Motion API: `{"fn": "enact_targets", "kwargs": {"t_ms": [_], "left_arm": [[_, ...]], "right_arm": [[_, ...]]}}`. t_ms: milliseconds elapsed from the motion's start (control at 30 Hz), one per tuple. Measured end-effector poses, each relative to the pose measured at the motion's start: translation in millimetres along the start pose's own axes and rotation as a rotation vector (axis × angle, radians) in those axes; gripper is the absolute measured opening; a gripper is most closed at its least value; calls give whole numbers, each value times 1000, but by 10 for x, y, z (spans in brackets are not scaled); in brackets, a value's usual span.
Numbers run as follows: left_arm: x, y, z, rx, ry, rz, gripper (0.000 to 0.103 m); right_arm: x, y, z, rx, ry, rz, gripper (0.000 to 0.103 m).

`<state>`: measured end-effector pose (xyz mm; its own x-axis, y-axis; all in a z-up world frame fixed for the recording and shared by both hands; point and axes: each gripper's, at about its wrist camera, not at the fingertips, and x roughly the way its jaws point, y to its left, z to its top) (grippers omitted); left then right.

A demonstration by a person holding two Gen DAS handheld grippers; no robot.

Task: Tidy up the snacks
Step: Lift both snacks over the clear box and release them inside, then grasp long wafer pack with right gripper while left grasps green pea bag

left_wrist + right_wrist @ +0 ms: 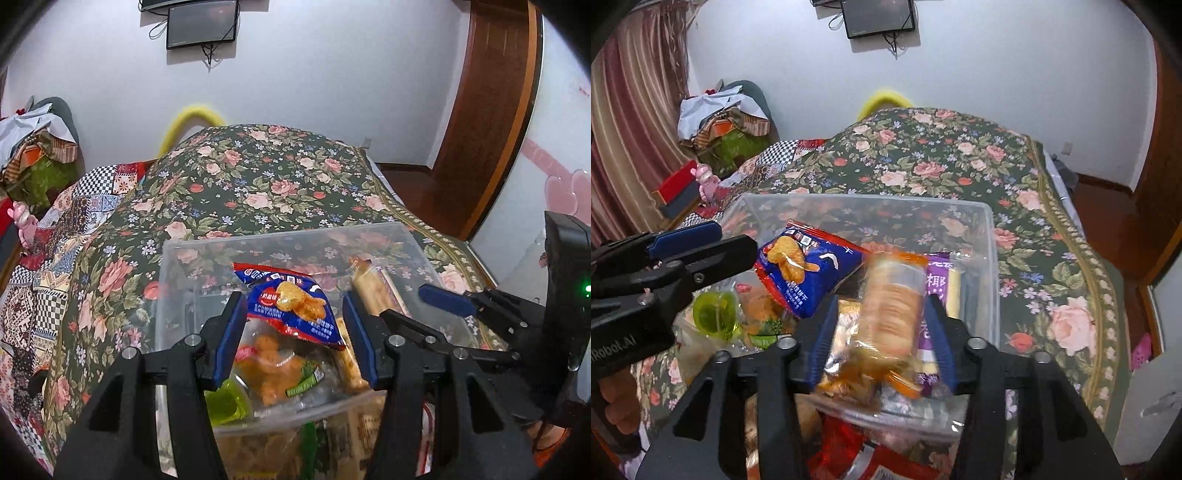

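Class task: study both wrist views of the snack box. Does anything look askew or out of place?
Yes. The blue chip bag leans tilted on the other snacks in the clear plastic box rather than lying flat. The cracker sleeve between the right gripper fingers is motion-blurred and apparently dropping.

Floral bedspread [258, 192], wall-mounted screen [201, 24], striped curtain [631, 122], wooden door [491, 96]

Clear plastic bin [192, 266], smooth, slightly glossy walls. Inside the bin: blue foil chip bag [291, 306], shiny and crinkled; cracker sleeve [890, 310] in clear glossy film; green jelly cup [714, 314], translucent plastic. Under the bin, floral bedspread [258, 184], matt woven cloth. Right of the bin, wooden door frame [491, 110], polished brown. Gripper bodies matt black plastic, blue pads [229, 332] matt.
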<state>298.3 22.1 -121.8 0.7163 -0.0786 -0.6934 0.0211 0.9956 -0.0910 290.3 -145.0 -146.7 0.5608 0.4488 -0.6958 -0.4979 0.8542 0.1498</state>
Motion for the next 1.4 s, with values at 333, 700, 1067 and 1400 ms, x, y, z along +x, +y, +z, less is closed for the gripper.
{"fn": "enact_targets", "kwargs": {"t_ms": [333, 700, 1067, 1400], "left_arm": [[-583, 87, -181, -5, -44, 9, 71], [-961, 168, -765, 24, 21, 19, 77], [-888, 123, -1443, 30, 165, -22, 79], [-561, 0, -1818, 24, 271, -65, 79]], "right_arm": [[-611, 43, -138, -7, -85, -26, 70], [-1113, 137, -600, -20, -89, -39, 72], [-1039, 183, -1136, 8, 19, -34, 72], [-754, 101, -1417, 82, 127, 19, 62]]}}
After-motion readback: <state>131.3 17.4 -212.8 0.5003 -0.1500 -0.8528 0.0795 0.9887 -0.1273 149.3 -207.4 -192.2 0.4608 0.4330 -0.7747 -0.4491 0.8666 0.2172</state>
